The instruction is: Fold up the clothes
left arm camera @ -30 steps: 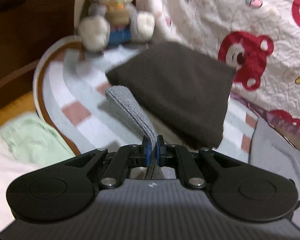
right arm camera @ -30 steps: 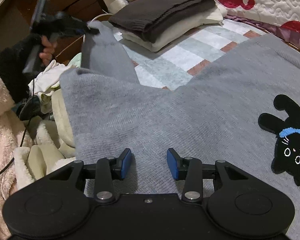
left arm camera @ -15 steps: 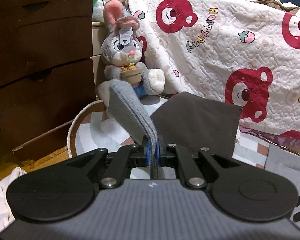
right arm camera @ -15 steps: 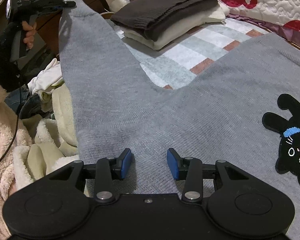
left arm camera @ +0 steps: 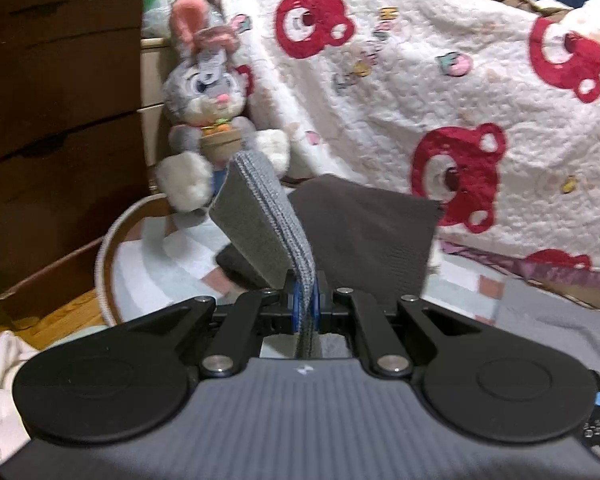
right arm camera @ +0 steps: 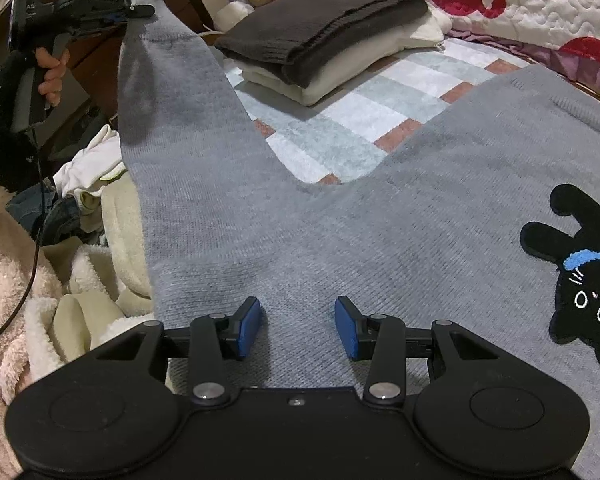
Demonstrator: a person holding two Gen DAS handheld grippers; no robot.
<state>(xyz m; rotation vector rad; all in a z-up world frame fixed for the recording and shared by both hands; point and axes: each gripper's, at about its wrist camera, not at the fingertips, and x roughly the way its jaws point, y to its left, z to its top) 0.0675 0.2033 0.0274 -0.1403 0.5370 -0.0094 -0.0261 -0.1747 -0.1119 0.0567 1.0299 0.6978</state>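
Hovering just above the near edge of the grey sweater (right arm camera: 380,216), the right gripper (right arm camera: 296,326) has its blue pads spread with nothing between them; the knit lies flat under it, and this gripper has not shifted over the last second. The sweater covers most of the checked rug (right arm camera: 352,112) in front of me, its black cat patch (right arm camera: 580,280) off to the right side of the body.

Further out on the left, the change is plain. A second ago the sleeve (right arm camera: 168,92) was only just coming off the rug, bunched low beside the left gripper (right arm camera: 130,14). Now that gripper, held up by the person's hand (right arm camera: 50,74), has risen and carries the cuff (left arm camera: 260,216) high, so the sleeve hangs stretched in a long slope from cuff down to shoulder. Its pads are pressed together, pinching the cuff's ribbed edge, and the left wrist view is blurred.

To my eye this means the sleeve is lifted clear and ready to be swung across the body of the sweater, the first fold of this garment; the body itself is not yet folded at all.

Beyond the sleeve sits the finished pile, a brown sweater (right arm camera: 324,20) folded on top of a cream one (right arm camera: 364,64). Behind that a plush rabbit (left arm camera: 212,120) leans against the bear-print quilt (left arm camera: 440,92).
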